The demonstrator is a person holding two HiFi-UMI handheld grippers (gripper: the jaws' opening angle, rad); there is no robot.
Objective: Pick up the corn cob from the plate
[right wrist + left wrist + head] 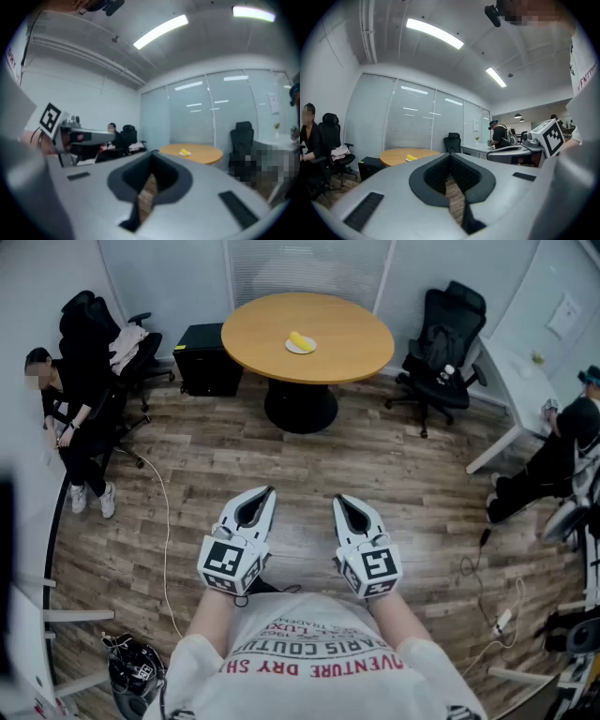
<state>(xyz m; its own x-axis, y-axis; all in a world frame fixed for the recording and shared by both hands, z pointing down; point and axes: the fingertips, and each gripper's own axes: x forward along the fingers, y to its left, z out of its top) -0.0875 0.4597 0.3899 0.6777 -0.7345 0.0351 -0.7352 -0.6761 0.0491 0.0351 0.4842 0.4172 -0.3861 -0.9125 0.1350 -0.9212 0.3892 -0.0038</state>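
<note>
Wood flooring fills the head view, with a round counter at twelve o'clock. On it sits a small plate carrying the yellow corn cob. Well apart from it, near six o'clock, the left gripper and right gripper are held side by side above the floor. A black office chair stands at two o'clock, and a seated person is at nine.

From the left gripper view, its fingers are clenched tip to tip on nothing. The corn cob lies on the distant counter at nine o'clock from the tips.

From the right gripper view, its fingers are likewise clenched and empty. The corn cob rests on the far counter at three o'clock from the tips.
</note>
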